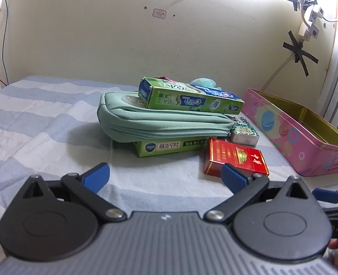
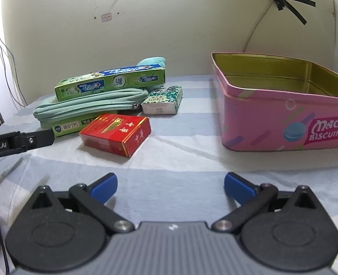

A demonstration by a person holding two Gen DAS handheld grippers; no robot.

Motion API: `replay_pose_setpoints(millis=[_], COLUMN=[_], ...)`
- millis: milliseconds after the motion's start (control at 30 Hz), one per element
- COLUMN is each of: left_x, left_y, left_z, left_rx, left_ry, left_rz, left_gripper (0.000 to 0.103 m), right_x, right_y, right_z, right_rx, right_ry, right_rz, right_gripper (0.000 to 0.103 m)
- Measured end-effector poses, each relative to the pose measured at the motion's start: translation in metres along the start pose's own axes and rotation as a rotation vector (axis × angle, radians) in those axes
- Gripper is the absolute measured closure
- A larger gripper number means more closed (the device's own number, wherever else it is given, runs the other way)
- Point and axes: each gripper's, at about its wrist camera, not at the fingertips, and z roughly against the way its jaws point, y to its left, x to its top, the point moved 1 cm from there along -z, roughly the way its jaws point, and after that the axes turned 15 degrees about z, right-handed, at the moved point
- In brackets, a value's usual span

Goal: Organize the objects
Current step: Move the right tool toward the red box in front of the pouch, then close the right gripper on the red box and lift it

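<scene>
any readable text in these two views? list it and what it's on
"MACAR" (cut off by the frame edge) and "BISCUITS": pink tin.
"VIRJOY", roughly: tissue pack.
"肠炎宁片": green medicine box under the pouch.
"Robot.AI", start cut off: left gripper, seen in the right view.
"AS", partly cut off: right gripper, at the left view's edge.
Red box and toothpaste box: print too small or blurred.

tin point(image 2: 272, 114): glossy metal | pouch point(image 1: 159, 121): matt cloth | red pack point(image 2: 116, 133): glossy film | sheet point(image 1: 42, 119): woven cloth
</scene>
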Motion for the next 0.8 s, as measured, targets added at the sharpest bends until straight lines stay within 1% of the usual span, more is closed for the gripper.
replay_pose_setpoints(millis=[233,367,500,567,667,800], left_x=[0.0,0.001,0.004,0.005,0.006,0.006], left_y=[0.001,0.003,0.007,0.01,0.012,0.011], left_z=[0.002,0.004,0.004,0.003,0.0,-0.002], left_rx=[-0.01,-0.024,-0.026,-0.03,-0.035,-0.04], left_ry=[-0.003,-0.011,-0.01,-0.005,0.012,0.023], left_rz=[0.012,0.033,0.062,0.08,0.092,0.088], left_gripper=[0.0,0.0,0.0,0.0,0.0,0.0], right_x=[0.004,0.012,0.03,0.04,0.055,0.067], right_y=[0.006,0.013,0.026,0.033,0.043,0.049], right_z=[0.0,-0.004,-0.012,-0.019,-0.033,-0.061], right_rx=[0.033,0.043,0.067,0.08,0.105,0.143], right_ry=[-0.003,-0.011,-0.027,-0.043,-0.076,-0.065], right_rz=[0.017,0.058,0.125,0.172,0.287,0.474], right_gripper=[0.0,0.0,0.0,0.0,0.0,0.0])
